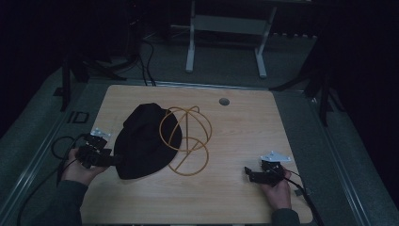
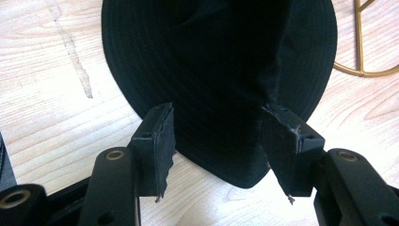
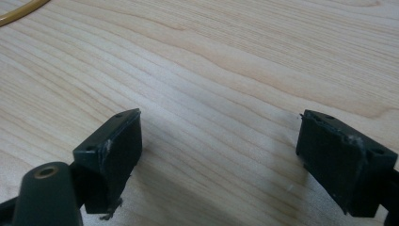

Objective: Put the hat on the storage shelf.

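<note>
A black bucket hat (image 1: 141, 141) lies on the wooden table (image 1: 244, 132), left of centre, leaning against a gold wire stand (image 1: 188, 141) made of rings. My left gripper (image 1: 115, 160) sits at the hat's left edge. In the left gripper view its jaws stand open on either side of the hat's brim (image 2: 221, 117), which reaches in between the pads. My right gripper (image 1: 248, 172) rests low over bare wood at the front right, open with nothing between its fingers (image 3: 113, 146). A bit of the gold wire (image 3: 19, 12) shows at the top left of the right gripper view.
A small round grommet hole (image 1: 224, 101) sits near the table's far edge. A white desk frame (image 1: 226, 37) stands on the floor beyond the table, with cables (image 1: 146, 66) trailing on the floor at the far left. Dark stands flank the table.
</note>
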